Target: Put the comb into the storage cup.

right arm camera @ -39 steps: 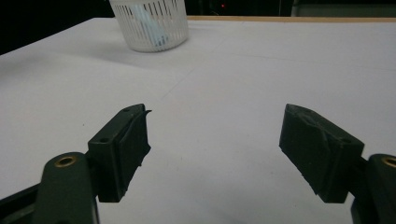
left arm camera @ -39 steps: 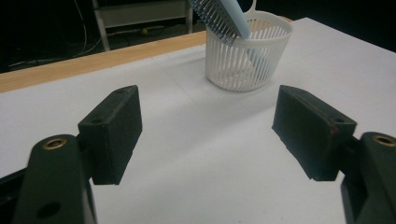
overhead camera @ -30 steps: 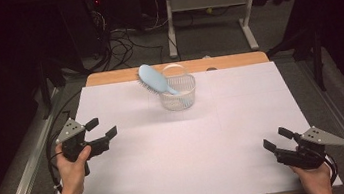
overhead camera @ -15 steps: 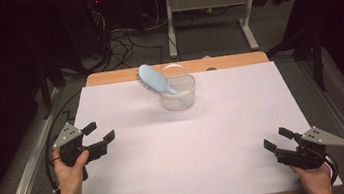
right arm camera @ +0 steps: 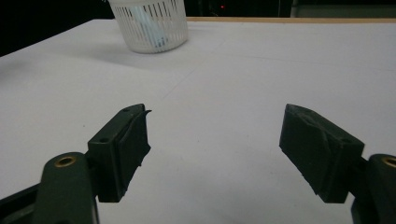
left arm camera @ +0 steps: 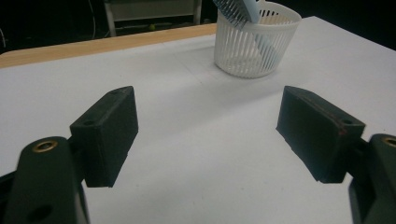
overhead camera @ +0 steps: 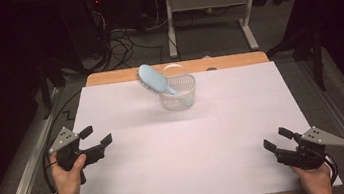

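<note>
A white slatted basket (overhead camera: 178, 92) stands at the far middle of the white table (overhead camera: 186, 145). A light blue hairbrush (overhead camera: 153, 79) rests in it, handle down, head leaning out to the left over the rim. The left gripper view has the basket (left arm camera: 256, 43) and brush (left arm camera: 243, 10) ahead to the upper right. My left gripper (overhead camera: 95, 137) is open at the table's left edge, nothing between its jaws. My right gripper (overhead camera: 277, 139) is open near the front right corner, also empty. The basket (right arm camera: 150, 25) sits far off at upper left in the right gripper view.
A strip of bare wood (overhead camera: 107, 78) runs along the table's far edge. Behind the table are cables (overhead camera: 119, 38) on the floor and a white metal stand (overhead camera: 208, 1). Metal rails (overhead camera: 24, 177) flank both sides of the table.
My left gripper has drifted slightly toward me and lower along the left edge. The right gripper, basket and brush have stayed put.
</note>
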A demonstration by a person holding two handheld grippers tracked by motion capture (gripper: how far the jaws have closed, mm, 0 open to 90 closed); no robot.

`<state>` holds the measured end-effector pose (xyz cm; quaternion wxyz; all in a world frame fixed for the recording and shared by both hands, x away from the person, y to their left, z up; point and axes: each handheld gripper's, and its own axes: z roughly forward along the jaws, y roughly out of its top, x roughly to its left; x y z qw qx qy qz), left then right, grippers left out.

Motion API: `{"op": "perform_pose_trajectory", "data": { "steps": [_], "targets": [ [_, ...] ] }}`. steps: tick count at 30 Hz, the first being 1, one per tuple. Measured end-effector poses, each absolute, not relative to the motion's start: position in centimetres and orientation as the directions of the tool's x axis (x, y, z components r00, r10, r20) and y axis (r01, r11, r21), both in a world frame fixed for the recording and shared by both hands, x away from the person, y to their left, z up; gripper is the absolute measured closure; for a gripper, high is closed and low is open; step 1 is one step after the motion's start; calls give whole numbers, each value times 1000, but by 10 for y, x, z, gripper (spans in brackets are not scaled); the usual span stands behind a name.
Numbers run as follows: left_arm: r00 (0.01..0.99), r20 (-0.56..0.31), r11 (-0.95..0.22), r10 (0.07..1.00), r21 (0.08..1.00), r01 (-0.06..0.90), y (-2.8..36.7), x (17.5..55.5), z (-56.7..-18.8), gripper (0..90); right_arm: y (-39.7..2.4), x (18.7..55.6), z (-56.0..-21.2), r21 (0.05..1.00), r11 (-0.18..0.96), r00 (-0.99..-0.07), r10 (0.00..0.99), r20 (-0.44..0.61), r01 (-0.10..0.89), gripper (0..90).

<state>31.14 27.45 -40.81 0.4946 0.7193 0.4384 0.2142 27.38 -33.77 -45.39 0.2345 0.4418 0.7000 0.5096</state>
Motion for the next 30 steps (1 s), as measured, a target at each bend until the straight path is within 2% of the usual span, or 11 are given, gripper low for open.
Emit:
{"op": "perform_pose_trajectory", "data": {
  "steps": [30],
  "targets": [
    [519, -119, -142, 847, 889, 435, 279, 302, -424, 202, -338, 273, -453, 922, 84, -498, 858, 125, 377, 242]
  ]
}}
